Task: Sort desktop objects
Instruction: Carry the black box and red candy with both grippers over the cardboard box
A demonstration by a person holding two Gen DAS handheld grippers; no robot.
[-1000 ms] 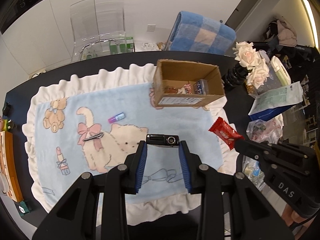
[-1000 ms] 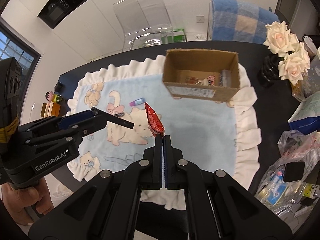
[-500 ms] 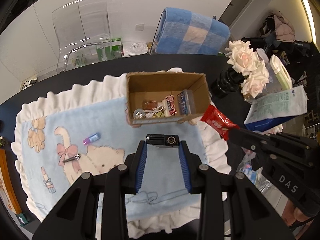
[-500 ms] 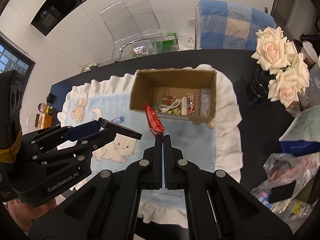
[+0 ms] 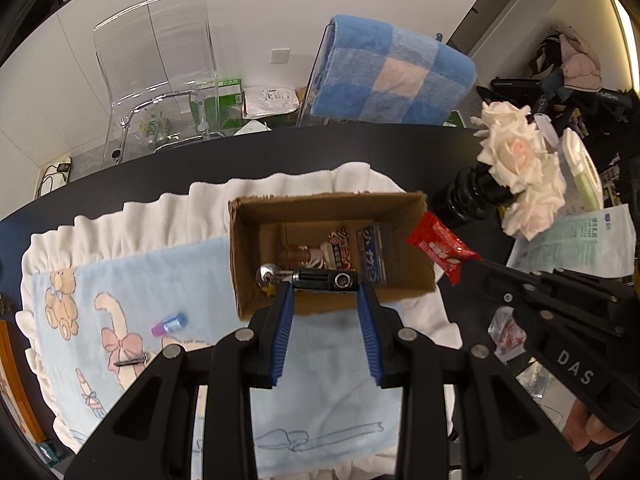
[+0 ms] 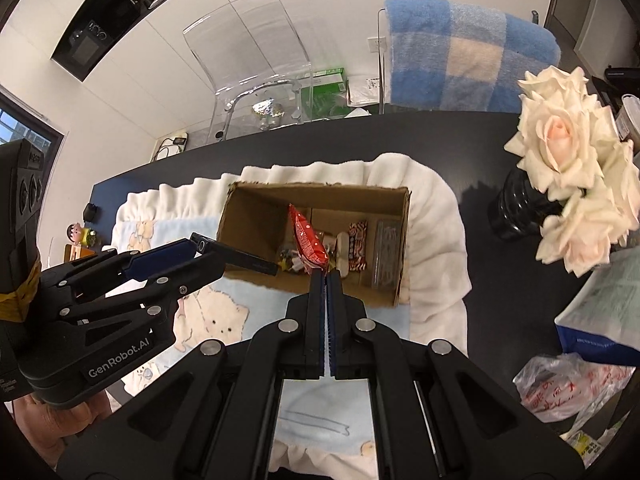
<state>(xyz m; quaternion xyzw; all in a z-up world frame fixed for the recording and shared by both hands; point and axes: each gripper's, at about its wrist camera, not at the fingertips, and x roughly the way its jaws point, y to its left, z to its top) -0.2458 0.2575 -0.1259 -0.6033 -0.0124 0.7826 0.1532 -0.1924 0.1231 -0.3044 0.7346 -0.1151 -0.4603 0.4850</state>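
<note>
While the left gripper (image 5: 325,300) carried its black device (image 5: 325,280) in from the blanket, the cardboard box (image 5: 408,280) came beneath it, jaws pinching that device; seen from the right gripper (image 6: 325,276), pressed onto the red snack packet (image 6: 308,240), both loads now hang over the box, so 2 drops look close

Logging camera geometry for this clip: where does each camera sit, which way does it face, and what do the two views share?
Left wrist: on the left gripper, looking forward and down along its blue fingers at the cardboard box; they clamp a black device. The right gripper enters from the right.
Right wrist: on the right gripper, facing the box, shut on a red snack packet; the left gripper and a hand show at left.
Shared: box, blanket, roses, both chairs.
</note>
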